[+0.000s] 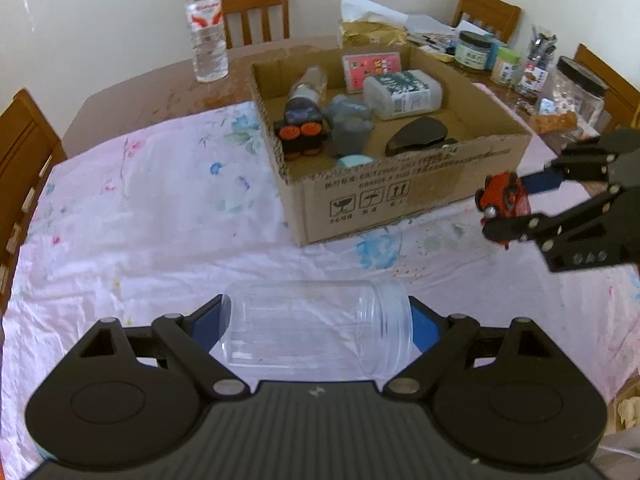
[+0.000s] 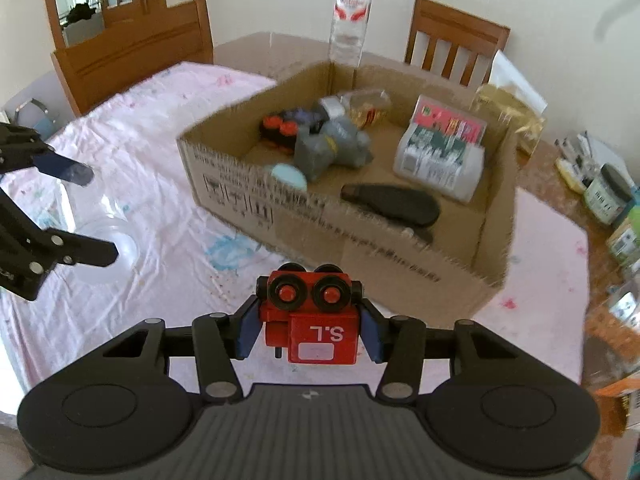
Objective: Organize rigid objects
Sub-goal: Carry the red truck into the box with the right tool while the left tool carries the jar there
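My left gripper (image 1: 316,320) is shut on a clear plastic jar (image 1: 316,334) that lies sideways between its fingers, above the pink cloth. My right gripper (image 2: 310,320) is shut on a red toy truck (image 2: 314,316) marked "S.L", wheels facing forward, held in front of the cardboard box (image 2: 360,248). The same truck (image 1: 502,198) and right gripper (image 1: 508,204) show right of the box (image 1: 380,200) in the left wrist view. The box holds a black toy truck (image 1: 302,136), a grey toy (image 1: 350,124), a white bottle (image 1: 402,94) and a black object (image 1: 418,136).
A tall water bottle (image 1: 206,24) stands behind the box. Jars and clutter (image 1: 532,68) crowd the table's far right. Wooden chairs (image 1: 256,8) ring the table. A pink floral cloth (image 1: 140,208) covers the near table.
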Action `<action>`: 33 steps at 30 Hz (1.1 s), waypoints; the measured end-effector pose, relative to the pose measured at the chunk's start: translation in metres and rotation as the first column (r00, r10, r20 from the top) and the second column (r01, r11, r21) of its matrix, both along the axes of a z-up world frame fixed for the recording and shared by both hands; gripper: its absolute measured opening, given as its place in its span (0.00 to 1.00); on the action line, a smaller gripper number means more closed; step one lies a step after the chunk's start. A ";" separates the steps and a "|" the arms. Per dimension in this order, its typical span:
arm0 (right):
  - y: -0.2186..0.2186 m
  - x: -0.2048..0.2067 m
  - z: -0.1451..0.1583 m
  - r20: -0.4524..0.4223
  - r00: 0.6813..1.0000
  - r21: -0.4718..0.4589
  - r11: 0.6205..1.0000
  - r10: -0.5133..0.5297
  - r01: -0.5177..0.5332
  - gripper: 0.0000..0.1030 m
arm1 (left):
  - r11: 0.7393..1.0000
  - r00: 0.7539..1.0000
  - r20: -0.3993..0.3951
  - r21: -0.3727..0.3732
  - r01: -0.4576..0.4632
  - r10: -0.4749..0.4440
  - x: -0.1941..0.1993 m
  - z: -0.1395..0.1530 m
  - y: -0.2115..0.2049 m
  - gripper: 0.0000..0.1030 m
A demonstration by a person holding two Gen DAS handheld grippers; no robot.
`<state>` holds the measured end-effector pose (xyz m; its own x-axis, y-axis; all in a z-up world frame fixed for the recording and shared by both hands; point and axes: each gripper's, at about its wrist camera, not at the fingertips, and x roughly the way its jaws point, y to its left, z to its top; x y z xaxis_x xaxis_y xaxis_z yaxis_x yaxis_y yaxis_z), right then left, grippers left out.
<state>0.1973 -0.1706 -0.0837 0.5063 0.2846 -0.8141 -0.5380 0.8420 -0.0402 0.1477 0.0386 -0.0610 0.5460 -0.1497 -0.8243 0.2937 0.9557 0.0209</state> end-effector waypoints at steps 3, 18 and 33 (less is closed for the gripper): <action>-0.007 0.001 0.024 0.040 0.999 0.019 1.000 0.006 -0.007 0.54 | 1.000 1.000 0.016 0.003 0.023 -0.023 0.001 0.011 -0.001 0.88; -0.027 0.085 0.007 -0.011 0.990 -0.015 0.990 -0.140 0.140 0.54 | 0.997 0.989 0.134 -0.034 0.064 -0.059 0.040 0.063 -0.021 0.88; -0.053 0.050 0.037 0.036 0.969 0.085 0.967 -0.244 0.241 1.00 | 0.989 0.980 0.143 -0.040 0.143 -0.136 0.096 0.056 -0.071 0.88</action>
<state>0.2478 -0.2234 -0.0464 0.6046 0.2117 -0.7679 -0.3164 0.9486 0.0124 0.2435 -0.0326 -0.0049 0.6259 -0.2719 -0.7310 0.4222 0.9062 0.0244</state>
